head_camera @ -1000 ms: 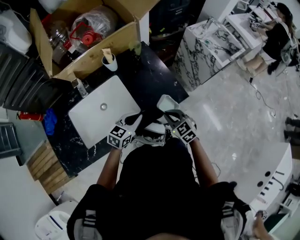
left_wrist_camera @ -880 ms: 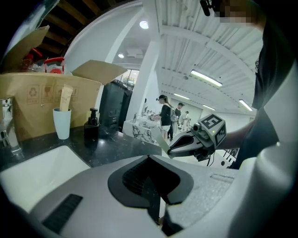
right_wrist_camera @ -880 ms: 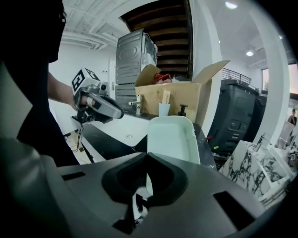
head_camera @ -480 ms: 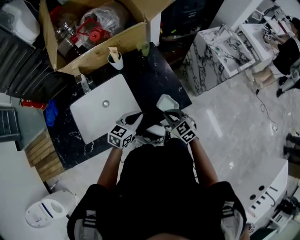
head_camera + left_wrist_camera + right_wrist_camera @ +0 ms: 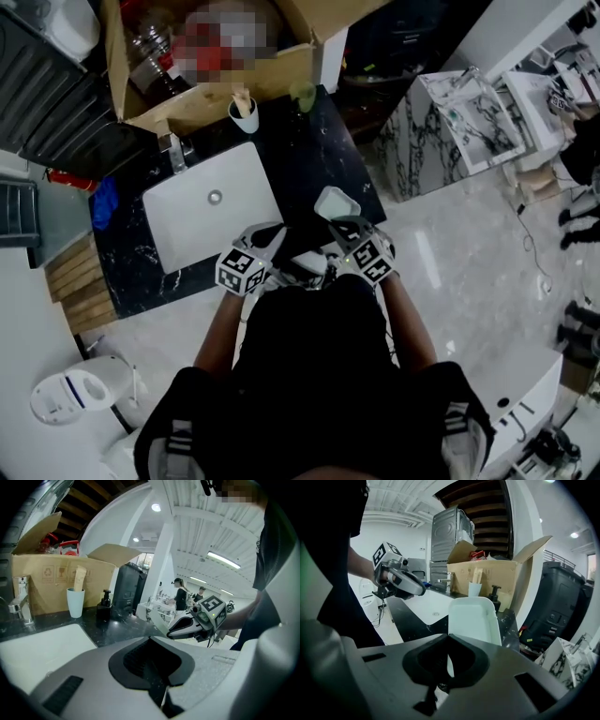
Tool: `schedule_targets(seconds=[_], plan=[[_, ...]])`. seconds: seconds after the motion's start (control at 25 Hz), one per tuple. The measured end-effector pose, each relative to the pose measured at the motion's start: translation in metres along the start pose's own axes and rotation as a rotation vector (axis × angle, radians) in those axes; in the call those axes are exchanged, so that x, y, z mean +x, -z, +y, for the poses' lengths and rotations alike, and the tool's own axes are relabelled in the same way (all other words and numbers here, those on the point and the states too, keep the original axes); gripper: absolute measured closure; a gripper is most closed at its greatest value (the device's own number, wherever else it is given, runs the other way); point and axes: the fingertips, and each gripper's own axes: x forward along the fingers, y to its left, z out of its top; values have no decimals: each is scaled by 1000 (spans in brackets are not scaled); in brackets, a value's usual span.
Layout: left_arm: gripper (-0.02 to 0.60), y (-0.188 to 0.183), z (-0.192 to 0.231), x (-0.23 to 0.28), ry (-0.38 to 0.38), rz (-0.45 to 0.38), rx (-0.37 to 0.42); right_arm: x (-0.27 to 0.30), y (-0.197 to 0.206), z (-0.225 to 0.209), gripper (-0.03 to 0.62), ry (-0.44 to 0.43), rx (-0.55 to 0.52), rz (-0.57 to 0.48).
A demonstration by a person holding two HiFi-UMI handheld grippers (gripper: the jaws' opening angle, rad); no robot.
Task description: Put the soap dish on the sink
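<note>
Pinching the near edge of the white soap dish (image 5: 336, 202), the right gripper (image 5: 344, 226) holds it over the black counter (image 5: 309, 150), just right of the white sink (image 5: 202, 227). The left gripper (image 5: 270, 236) is close by on the left. Its jaws are pressed together with nothing in them. A cup (image 5: 245, 115) and a cardboard box (image 5: 272, 75) sit on the far side.

A white cup (image 5: 245, 115) stands on the black bench (image 5: 314, 155) beside an open cardboard box (image 5: 211, 98), with a dark pump bottle (image 5: 104, 605) near.
</note>
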Motion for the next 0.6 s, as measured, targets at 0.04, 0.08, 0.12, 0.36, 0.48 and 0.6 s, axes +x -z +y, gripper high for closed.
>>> schedule_targets(seconds=[0.04,0.08,0.12,0.36,0.48,0.6], plan=[[581,0,0,1,-8,-2,-4,1,1,-1,597,-10,-16,7],[581,-1,-1,2,-15,-6,-8,2,3,-1,597,-20,-32,16],[581,-2,-2,2,-22,-9,-12,4,5,-2,597,-29,-50,27],[581,5,-5,5,-61,-10,-39,11,15,-7,597,-77,-152,77],[581,5,-6,8,-87,-19,-55,13,21,-11,597,-104,-190,95],[581,3,-7,13,-108,-34,-68,15,25,-14,597,-135,-219,111]])
